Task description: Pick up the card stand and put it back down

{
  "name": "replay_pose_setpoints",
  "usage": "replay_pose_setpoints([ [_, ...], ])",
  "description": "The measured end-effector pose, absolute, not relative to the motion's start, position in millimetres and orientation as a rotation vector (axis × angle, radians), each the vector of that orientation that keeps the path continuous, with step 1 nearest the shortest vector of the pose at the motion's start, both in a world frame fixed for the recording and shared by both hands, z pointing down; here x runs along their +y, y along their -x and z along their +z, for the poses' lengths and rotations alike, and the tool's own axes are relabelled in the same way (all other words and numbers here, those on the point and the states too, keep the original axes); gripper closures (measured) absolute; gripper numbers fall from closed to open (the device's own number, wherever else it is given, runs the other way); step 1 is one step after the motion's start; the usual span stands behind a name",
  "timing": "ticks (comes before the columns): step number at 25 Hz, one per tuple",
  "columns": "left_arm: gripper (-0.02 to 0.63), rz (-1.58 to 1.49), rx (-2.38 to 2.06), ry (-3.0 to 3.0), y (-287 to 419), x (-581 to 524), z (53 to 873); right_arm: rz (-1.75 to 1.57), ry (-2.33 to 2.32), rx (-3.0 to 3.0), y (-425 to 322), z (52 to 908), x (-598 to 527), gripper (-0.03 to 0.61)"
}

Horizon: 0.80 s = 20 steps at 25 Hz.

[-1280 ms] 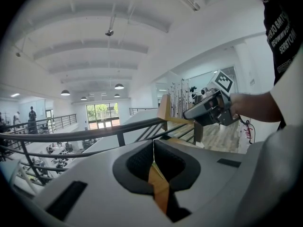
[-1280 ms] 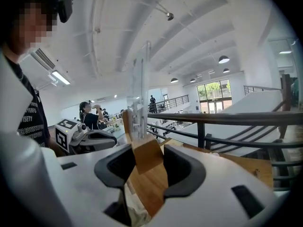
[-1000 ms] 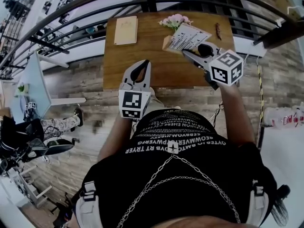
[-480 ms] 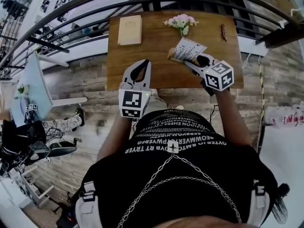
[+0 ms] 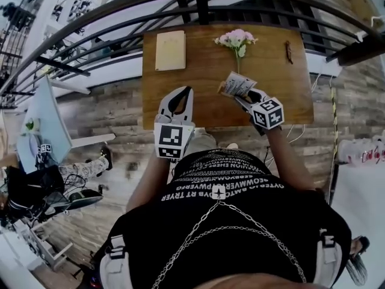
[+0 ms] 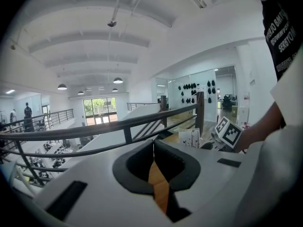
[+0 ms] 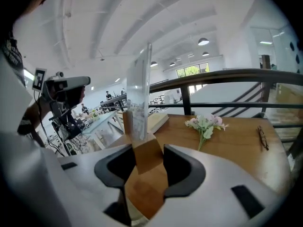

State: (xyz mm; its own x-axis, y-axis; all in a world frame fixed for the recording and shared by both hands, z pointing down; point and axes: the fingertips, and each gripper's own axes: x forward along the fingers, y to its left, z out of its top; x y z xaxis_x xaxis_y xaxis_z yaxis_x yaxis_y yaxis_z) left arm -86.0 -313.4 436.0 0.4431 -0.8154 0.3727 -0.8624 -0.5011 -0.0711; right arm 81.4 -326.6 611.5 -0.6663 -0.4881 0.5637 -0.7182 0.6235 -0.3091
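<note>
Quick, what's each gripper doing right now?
Left gripper: closed, nothing between its jaws.
Right gripper: closed on the card stand, gripping its wooden base.

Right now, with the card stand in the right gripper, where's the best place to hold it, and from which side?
Grip the wooden base of the card stand, coming from the person's side of the table, jaws across the block's flat sides. The clear panel above is thin; the block is solid. The right gripper is clamped there.

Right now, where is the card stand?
Head view, right of centre: the card stand sits clamped in the right gripper over the wooden table, near the flowers.
</note>
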Motion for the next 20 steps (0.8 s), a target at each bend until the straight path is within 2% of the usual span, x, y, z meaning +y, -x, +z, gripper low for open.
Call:
replay_pose_setpoints([
  [20,0.584,0.626,-1.528,-2.465,159.9,-358.7,459.5,0.667,-0.965,-2.163,-63.9,782.2,-342.5,0.391],
])
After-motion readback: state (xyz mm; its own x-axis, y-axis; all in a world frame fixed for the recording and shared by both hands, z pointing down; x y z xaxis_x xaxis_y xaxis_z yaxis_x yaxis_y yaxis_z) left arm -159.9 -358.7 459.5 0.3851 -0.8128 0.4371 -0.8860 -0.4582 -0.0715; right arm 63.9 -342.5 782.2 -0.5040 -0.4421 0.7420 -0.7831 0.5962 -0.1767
